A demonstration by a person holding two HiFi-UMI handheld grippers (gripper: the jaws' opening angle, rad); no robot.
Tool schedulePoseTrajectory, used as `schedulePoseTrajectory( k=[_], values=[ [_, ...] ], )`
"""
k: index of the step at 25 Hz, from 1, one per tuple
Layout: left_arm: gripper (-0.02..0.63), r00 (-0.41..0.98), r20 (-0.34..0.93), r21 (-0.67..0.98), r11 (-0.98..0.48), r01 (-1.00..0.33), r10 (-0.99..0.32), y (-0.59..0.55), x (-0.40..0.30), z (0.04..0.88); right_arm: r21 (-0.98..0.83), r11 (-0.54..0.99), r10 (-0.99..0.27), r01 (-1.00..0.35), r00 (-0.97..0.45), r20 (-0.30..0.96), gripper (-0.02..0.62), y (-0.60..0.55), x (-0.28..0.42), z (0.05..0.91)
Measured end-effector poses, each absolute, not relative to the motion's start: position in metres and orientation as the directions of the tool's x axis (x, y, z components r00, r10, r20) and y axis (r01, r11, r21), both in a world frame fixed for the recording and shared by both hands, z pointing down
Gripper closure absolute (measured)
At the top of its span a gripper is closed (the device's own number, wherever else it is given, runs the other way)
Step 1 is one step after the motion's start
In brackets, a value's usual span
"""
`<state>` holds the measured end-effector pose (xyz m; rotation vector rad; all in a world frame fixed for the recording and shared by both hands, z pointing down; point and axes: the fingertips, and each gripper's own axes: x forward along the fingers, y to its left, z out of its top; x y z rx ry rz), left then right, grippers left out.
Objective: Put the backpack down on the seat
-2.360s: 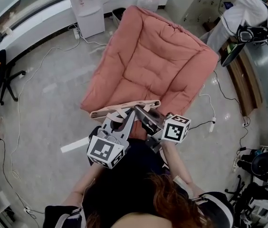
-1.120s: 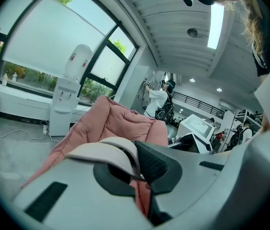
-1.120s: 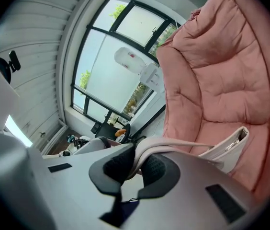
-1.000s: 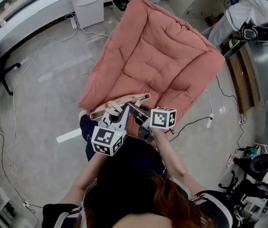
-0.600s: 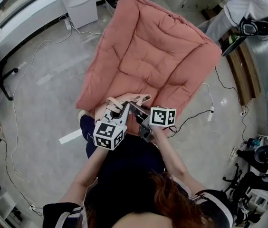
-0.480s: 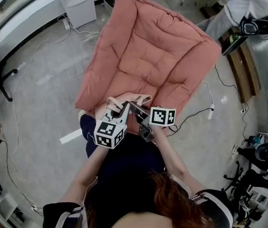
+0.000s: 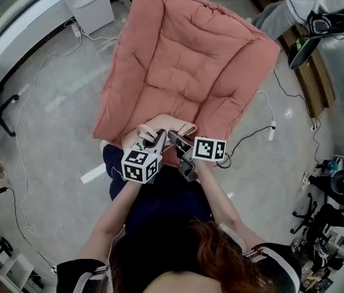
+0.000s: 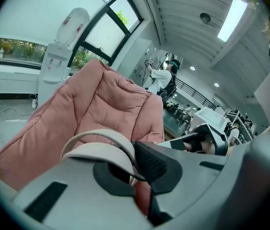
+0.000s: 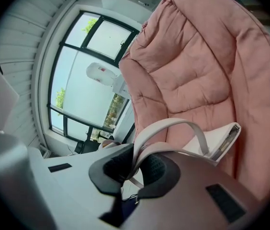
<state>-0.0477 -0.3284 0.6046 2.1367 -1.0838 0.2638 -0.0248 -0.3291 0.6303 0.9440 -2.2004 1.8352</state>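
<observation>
Beige strap (image 8: 99,139) pinched tight between the closed jaws of the left gripper (image 8: 134,163), looping up and to the left of them. Likewise at the right gripper (image 9: 134,169): jaws clamped on a second strap (image 9: 173,125), arching above and to the right of them. Backpack (image 7: 160,126) just ahead of both jaw pairs, low at the front edge of the pink seat (image 7: 187,60); touching the cushion or not, impossible to tell. Pale backpack body with zipper just beyond the right jaws. Padded seat back rising further ahead of both.
</observation>
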Motion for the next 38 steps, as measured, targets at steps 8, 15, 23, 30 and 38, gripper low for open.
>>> schedulePoseTrajectory(
  k=[8, 15, 23, 30, 38],
  values=[
    [0.588, 0.660, 0.516, 0.581, -0.343, -0.738, -0.546, -0.328, -0.035, 0.635, -0.833, -0.033, -0.422, -0.553, -0.748, 0.513, 0.551, -0.326, -0.007, 0.654],
    [0.588, 0.677, 0.565, 0.645, -0.259, -0.719, -0.472, -0.329, -0.034, 0.669, -0.814, -0.149, -0.427, -0.562, -0.706, 0.565, 0.551, -0.318, 0.000, 0.684],
    [0.586, 0.722, 0.592, 0.708, -0.197, -0.679, -0.358, -0.307, -0.030, 0.691, -0.803, -0.218, -0.390, -0.555, -0.704, 0.593, 0.551, -0.299, 0.004, 0.706],
    [0.583, 0.743, 0.569, 0.775, -0.073, -0.628, -0.352, -0.318, -0.041, 0.696, -0.801, -0.306, -0.402, -0.515, -0.692, 0.599, 0.491, -0.304, 0.006, 0.714],
    [0.328, 0.751, 0.525, 0.826, 0.026, -0.564, -0.400, -0.318, -0.058, 0.695, -0.833, -0.406, -0.484, -0.376, -0.685, 0.545, 0.339, -0.309, 0.023, 0.708]
  ],
)
